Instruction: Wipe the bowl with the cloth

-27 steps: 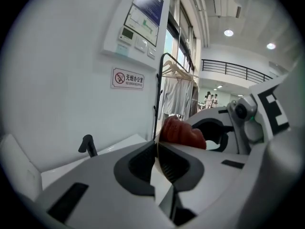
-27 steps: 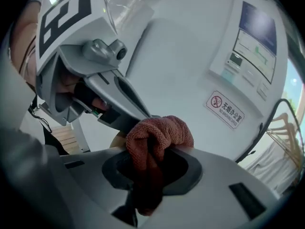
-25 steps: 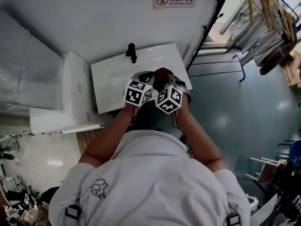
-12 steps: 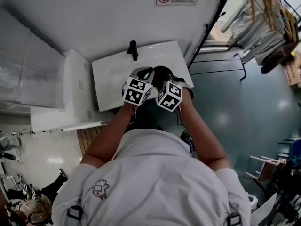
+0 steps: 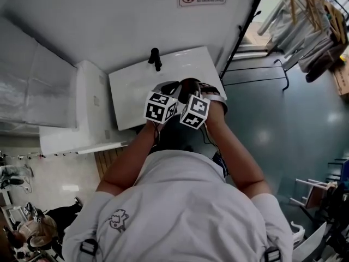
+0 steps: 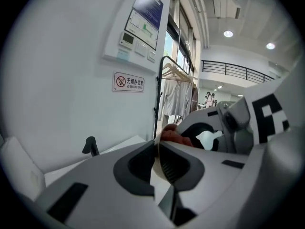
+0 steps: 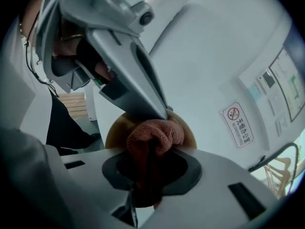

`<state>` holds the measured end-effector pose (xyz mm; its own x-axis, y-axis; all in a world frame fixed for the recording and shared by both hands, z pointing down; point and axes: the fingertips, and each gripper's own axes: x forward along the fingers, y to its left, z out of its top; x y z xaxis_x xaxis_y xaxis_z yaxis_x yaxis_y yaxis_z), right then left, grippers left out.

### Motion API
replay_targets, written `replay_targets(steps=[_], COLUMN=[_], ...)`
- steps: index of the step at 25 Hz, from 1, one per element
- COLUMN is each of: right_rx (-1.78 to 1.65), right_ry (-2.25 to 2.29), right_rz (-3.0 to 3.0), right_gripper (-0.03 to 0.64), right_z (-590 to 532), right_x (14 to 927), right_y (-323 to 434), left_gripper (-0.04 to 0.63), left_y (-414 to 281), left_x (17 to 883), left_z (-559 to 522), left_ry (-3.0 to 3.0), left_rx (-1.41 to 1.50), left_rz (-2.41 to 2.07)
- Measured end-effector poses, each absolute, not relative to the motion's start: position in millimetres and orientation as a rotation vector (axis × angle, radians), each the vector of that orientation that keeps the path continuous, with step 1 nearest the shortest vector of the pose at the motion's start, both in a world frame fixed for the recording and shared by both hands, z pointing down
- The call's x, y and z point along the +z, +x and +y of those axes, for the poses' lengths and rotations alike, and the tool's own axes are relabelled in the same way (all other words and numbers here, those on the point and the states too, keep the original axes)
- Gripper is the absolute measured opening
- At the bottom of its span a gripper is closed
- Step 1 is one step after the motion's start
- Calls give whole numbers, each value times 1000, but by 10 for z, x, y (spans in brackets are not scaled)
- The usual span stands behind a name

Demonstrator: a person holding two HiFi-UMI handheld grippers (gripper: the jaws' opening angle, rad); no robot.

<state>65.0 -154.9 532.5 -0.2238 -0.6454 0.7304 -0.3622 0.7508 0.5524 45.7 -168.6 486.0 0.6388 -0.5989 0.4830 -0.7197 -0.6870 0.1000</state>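
My left gripper [image 6: 157, 151] is shut on the thin rim of a tan bowl [image 7: 116, 128] and holds it up above the white sink [image 5: 133, 94]. My right gripper [image 7: 153, 156] is shut on a bunched reddish-brown cloth [image 7: 155, 136], which presses against the bowl's inner face, right beside the left gripper's fingers [image 7: 138, 80]. From the left gripper view the cloth [image 6: 172, 135] shows just past the rim. In the head view the two marker cubes [image 5: 160, 107] [image 5: 195, 112] sit side by side and hide most of the bowl.
A black faucet [image 5: 155, 59] stands at the sink's far edge against the white wall. A white counter [image 5: 82, 108] lies to the left. A black rack with hangers and clothes [image 5: 305, 15] stands at the right over the grey floor.
My right gripper has rolled a little with the cloth against the bowl, its cube now turned closer to the left cube. The left gripper and bowl have stayed put.
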Motion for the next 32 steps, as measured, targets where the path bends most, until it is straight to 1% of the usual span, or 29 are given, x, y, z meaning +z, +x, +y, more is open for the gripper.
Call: replay_targets(steps=[8, 14, 22, 27, 32], right_rx=[-299, -359, -379, -396, -396], right_ry=[604, 469, 683, 728, 624], right_rz=[-1956, -1853, -1797, -1845, -1866], right_gripper=[103, 100, 100, 100, 100], right_z=[-1275, -1058, -1397, -1444, -1325], right_x=[5436, 5533, 5333, 5235, 5332], right_y=[438, 527, 935, 738, 507], left_gripper=[29, 28, 35, 23, 23], left_y=[466, 383, 404, 580, 511], left_x=[4840, 4964, 5082, 4966, 4833], left_z=[-1686, -1782, -1752, -1681, -1763], left_ry=[2610, 2622, 2523, 2546, 2561], left_rx=[608, 724, 668, 612, 553], left_rz=[-1096, -1146, -1066, -993, -1063])
